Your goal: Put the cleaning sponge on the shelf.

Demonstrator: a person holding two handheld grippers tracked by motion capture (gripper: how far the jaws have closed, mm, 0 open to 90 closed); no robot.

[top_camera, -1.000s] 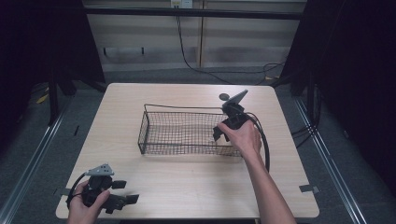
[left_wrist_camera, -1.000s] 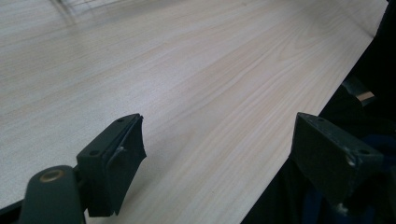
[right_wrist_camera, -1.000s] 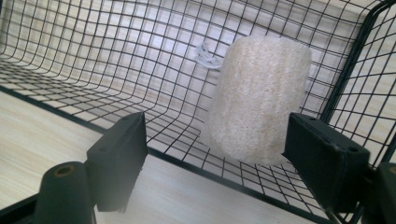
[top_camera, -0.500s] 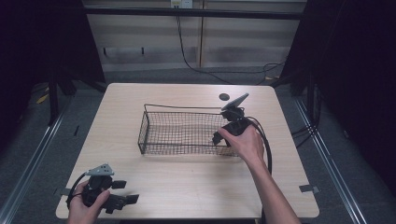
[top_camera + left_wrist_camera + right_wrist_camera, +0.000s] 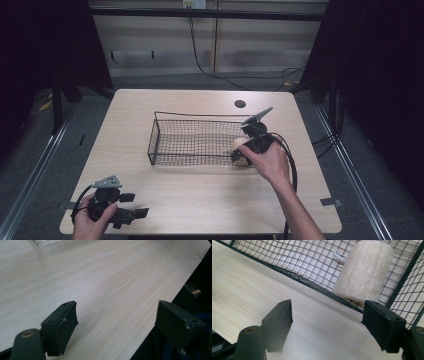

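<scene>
A black wire basket [image 5: 156,136] stands in the middle of the wooden table [image 5: 200,195]. A pale loofah roll [image 5: 239,143] stands upright in its right end; in the right gripper view the loofah [image 5: 364,270] is behind the mesh [image 5: 299,262]. My right gripper [image 5: 239,158] hovers just outside the basket's near right corner. Its jaws have just been closing, and the right gripper [image 5: 328,312] is still open with nothing between them. At the table's near left corner my left gripper [image 5: 134,205] rests open, and the left gripper [image 5: 117,315] has only bare tabletop [image 5: 100,277] ahead.
A small dark round hole [image 5: 240,104] sits in the tabletop behind the basket. A strip of tape [image 5: 330,202] marks the right edge. Cables [image 5: 287,160] trail from the right gripper. Dark floor and metal rails surround the table.
The right hand has drawn back toward the near side and slightly right, away from the basket's right end. The loofah stays in the basket. The left hand has not moved.
</scene>
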